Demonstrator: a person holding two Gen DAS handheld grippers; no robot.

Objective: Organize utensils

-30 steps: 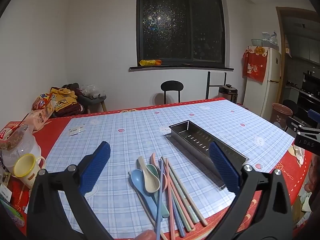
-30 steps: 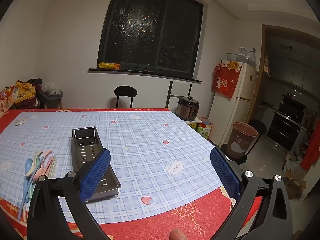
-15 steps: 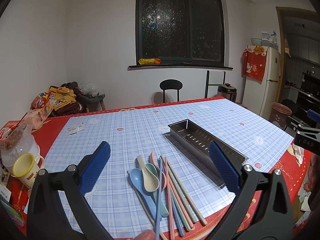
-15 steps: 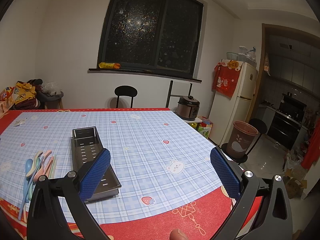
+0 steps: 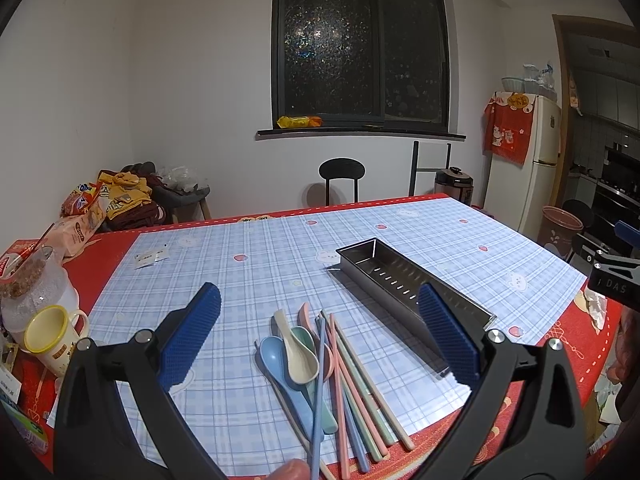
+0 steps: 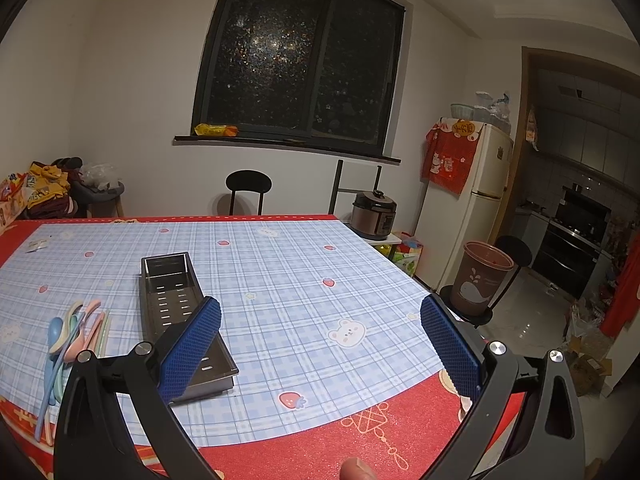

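A pile of pastel spoons (image 5: 298,354) and chopsticks (image 5: 352,376) lies near the table's front edge, between the fingers of my open left gripper (image 5: 318,336), which hovers above them. To their right a long, empty steel utensil tray (image 5: 404,284) sits at a slant. In the right wrist view the tray (image 6: 176,304) is at the left, with the spoons (image 6: 66,336) beyond it. My right gripper (image 6: 320,344) is open over bare tablecloth, and its left finger (image 6: 190,354) overlaps the tray's near end. Part of the right gripper (image 5: 612,276) shows at the left view's right edge.
A yellow-rimmed mug (image 5: 54,340) and a plastic snack jar (image 5: 32,284) stand at the table's left edge, with snack bags (image 5: 80,216) behind. A black chair (image 5: 342,178) is at the far side. A bin (image 6: 482,278), a rice cooker (image 6: 374,216) and a fridge (image 6: 468,196) stand to the right.
The left wrist view has tilted up slightly, so the table contents sit a little lower in frame. The right gripper has barely moved. Both stay open.
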